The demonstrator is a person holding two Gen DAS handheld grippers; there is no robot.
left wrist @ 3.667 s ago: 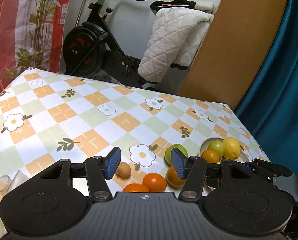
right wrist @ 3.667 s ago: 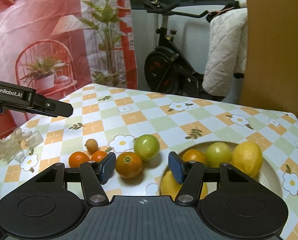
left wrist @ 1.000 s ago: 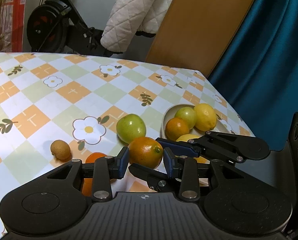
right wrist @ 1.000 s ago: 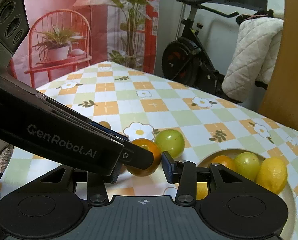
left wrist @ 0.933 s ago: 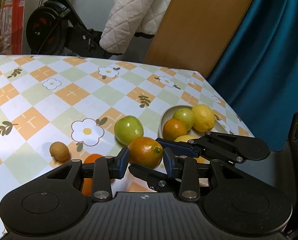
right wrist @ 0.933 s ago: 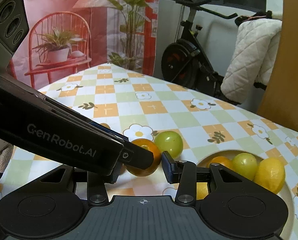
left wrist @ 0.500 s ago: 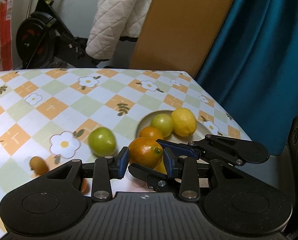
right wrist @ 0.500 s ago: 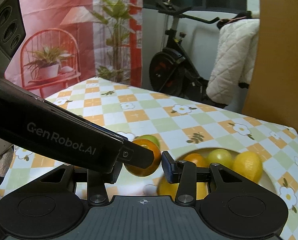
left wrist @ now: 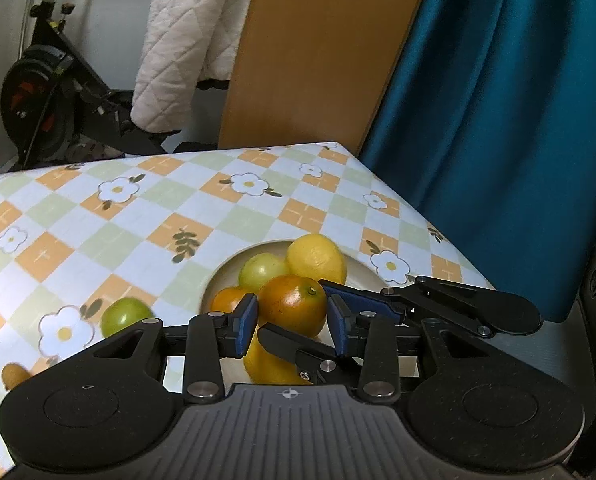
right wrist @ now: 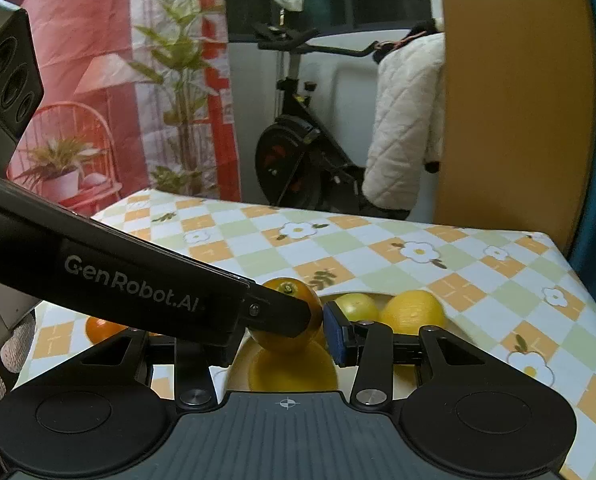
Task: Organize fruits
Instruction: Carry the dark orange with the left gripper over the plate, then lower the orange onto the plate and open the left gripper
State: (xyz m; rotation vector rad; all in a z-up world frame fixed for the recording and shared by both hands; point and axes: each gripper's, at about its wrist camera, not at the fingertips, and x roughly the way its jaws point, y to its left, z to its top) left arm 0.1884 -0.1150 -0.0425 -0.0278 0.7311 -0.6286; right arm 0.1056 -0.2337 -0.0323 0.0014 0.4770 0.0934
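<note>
My left gripper (left wrist: 291, 322) is shut on an orange (left wrist: 291, 306) and holds it above the white bowl (left wrist: 362, 276). The bowl holds a lemon (left wrist: 316, 258), a green fruit (left wrist: 261, 270), a small orange (left wrist: 227, 300) and a yellow fruit (left wrist: 269, 366). In the right wrist view the same orange (right wrist: 287, 326) sits between my right gripper's (right wrist: 287, 330) fingers, with the left gripper's arm (right wrist: 137, 276) crossing in front; the left finger is hidden, so its state is unclear. A green fruit (left wrist: 125, 318) lies on the tablecloth left of the bowl.
A small brown fruit (left wrist: 13, 374) and an orange (right wrist: 101, 330) lie on the checked tablecloth at the left. The table's right edge (left wrist: 430, 216) runs close past the bowl, with a blue curtain (left wrist: 498, 120) beyond. An exercise bike (right wrist: 298, 152) and a wooden board (left wrist: 318, 52) stand behind.
My left gripper has carried the orange to the right, from over the tablecloth to above the bowl. The right gripper has moved along with it.
</note>
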